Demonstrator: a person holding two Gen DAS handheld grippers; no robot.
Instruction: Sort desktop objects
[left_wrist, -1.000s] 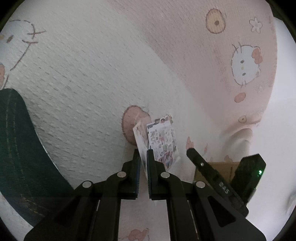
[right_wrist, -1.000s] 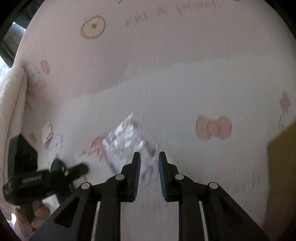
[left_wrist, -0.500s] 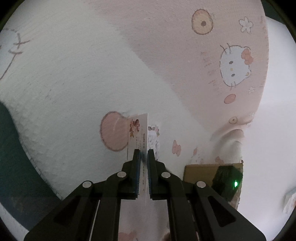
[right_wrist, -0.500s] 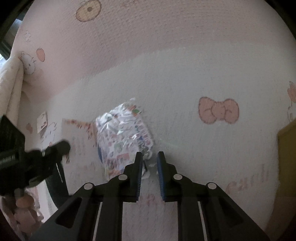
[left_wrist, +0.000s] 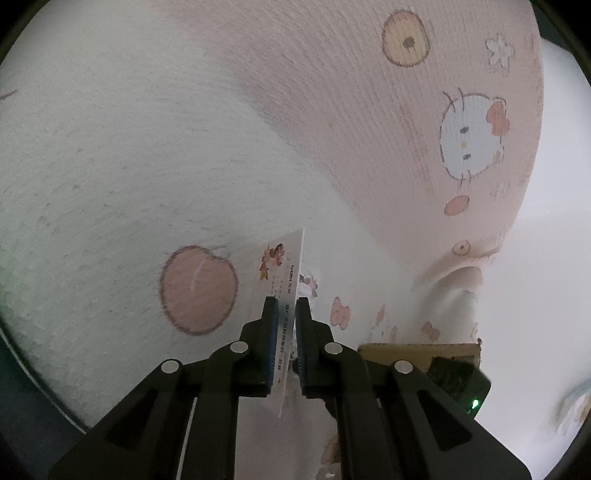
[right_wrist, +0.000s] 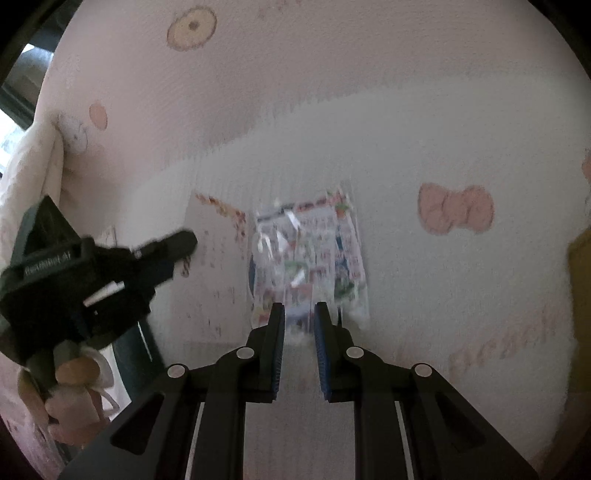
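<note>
Cartoon-print cloth (right_wrist: 406, 110) backs my right hand-held gripper (right_wrist: 299, 325), narrowly parted, empty; sticker packet (right_wrist: 310, 254) directly above centre-frame, long axis running away.

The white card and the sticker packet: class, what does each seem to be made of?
White card: probably stiff matte paperboard; it stands flat and unbent between the left gripper's jaws.
Sticker packet: likely printed sheets in glossy clear plastic; bright glints and wrinkles show, though it is blurred.
</note>
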